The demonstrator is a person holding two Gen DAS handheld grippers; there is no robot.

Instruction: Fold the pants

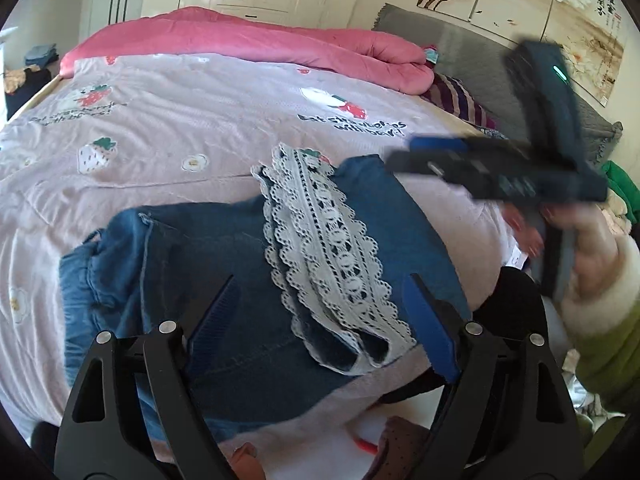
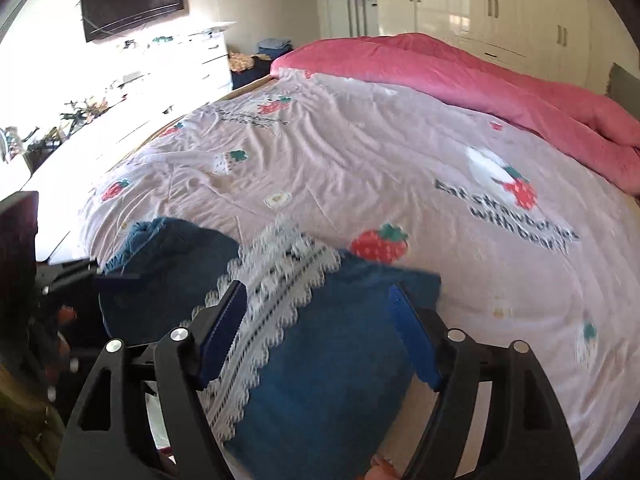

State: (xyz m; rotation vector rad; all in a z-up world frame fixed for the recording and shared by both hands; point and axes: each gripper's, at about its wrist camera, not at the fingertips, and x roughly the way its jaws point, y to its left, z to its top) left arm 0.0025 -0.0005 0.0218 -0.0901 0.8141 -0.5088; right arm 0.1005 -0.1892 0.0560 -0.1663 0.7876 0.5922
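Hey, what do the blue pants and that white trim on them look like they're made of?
The pants look like denim: matte blue woven cloth with visible seam stitching. The trim looks like white cotton lace, openwork with scalloped edges, though the fibre can't be confirmed.

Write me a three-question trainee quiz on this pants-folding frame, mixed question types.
1. True or false: the left tongs are clamped on the denim pants.
2. What runs across the pants? A) white lace trim B) a red belt C) a metal chain
3. Fill in: the pants lie on the pink strawberry-print ____.

Key: 1 false, both the left tongs and the right tongs stand open above the cloth, holding nothing. 2 A. 3 bedspread.
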